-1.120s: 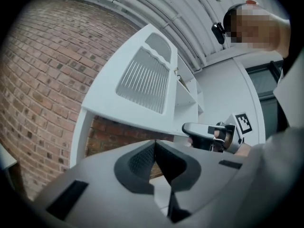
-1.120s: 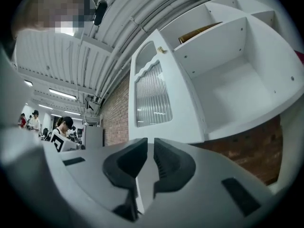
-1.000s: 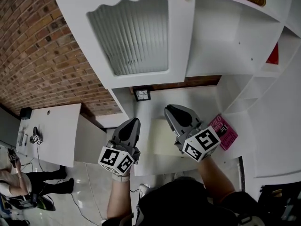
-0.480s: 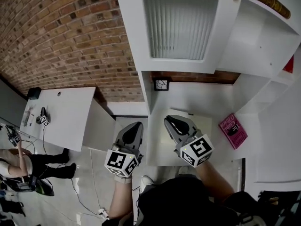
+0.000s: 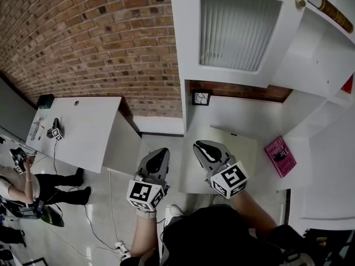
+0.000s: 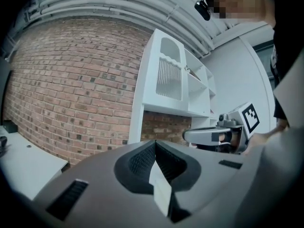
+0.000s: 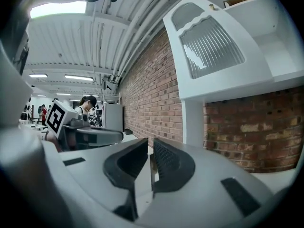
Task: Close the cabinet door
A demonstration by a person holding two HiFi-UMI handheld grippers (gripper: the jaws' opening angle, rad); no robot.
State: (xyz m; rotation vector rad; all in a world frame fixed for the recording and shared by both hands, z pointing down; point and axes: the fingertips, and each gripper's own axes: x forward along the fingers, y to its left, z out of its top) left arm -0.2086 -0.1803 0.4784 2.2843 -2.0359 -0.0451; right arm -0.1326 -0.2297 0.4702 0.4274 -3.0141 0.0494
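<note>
The white cabinet door [image 5: 239, 31] with its ribbed glass pane stands swung out from the cabinet, its brass knob [image 5: 300, 3] at the right edge. It also shows in the left gripper view as the cabinet door [image 6: 168, 73] and in the right gripper view as the cabinet door [image 7: 213, 46]. My left gripper [image 5: 157, 159] and right gripper [image 5: 206, 149] hang side by side at the front edge of the white counter [image 5: 244, 123], well short of the door. Both are shut with nothing between the jaws: left gripper [image 6: 155, 151], right gripper [image 7: 150, 156].
Open shelves [image 5: 327, 49] with a brown book [image 5: 333, 7] lie right of the door. A pink book [image 5: 280, 155] rests on the counter. A small framed square [image 5: 201, 98] hangs on the brick wall. A white table [image 5: 77, 129] and a person [image 5: 22, 187] are at left.
Both grippers have drawn back from the cabinet and sunk toward the counter's front edge. The door and pink book now sit farther from them. The jaws stay shut.
</note>
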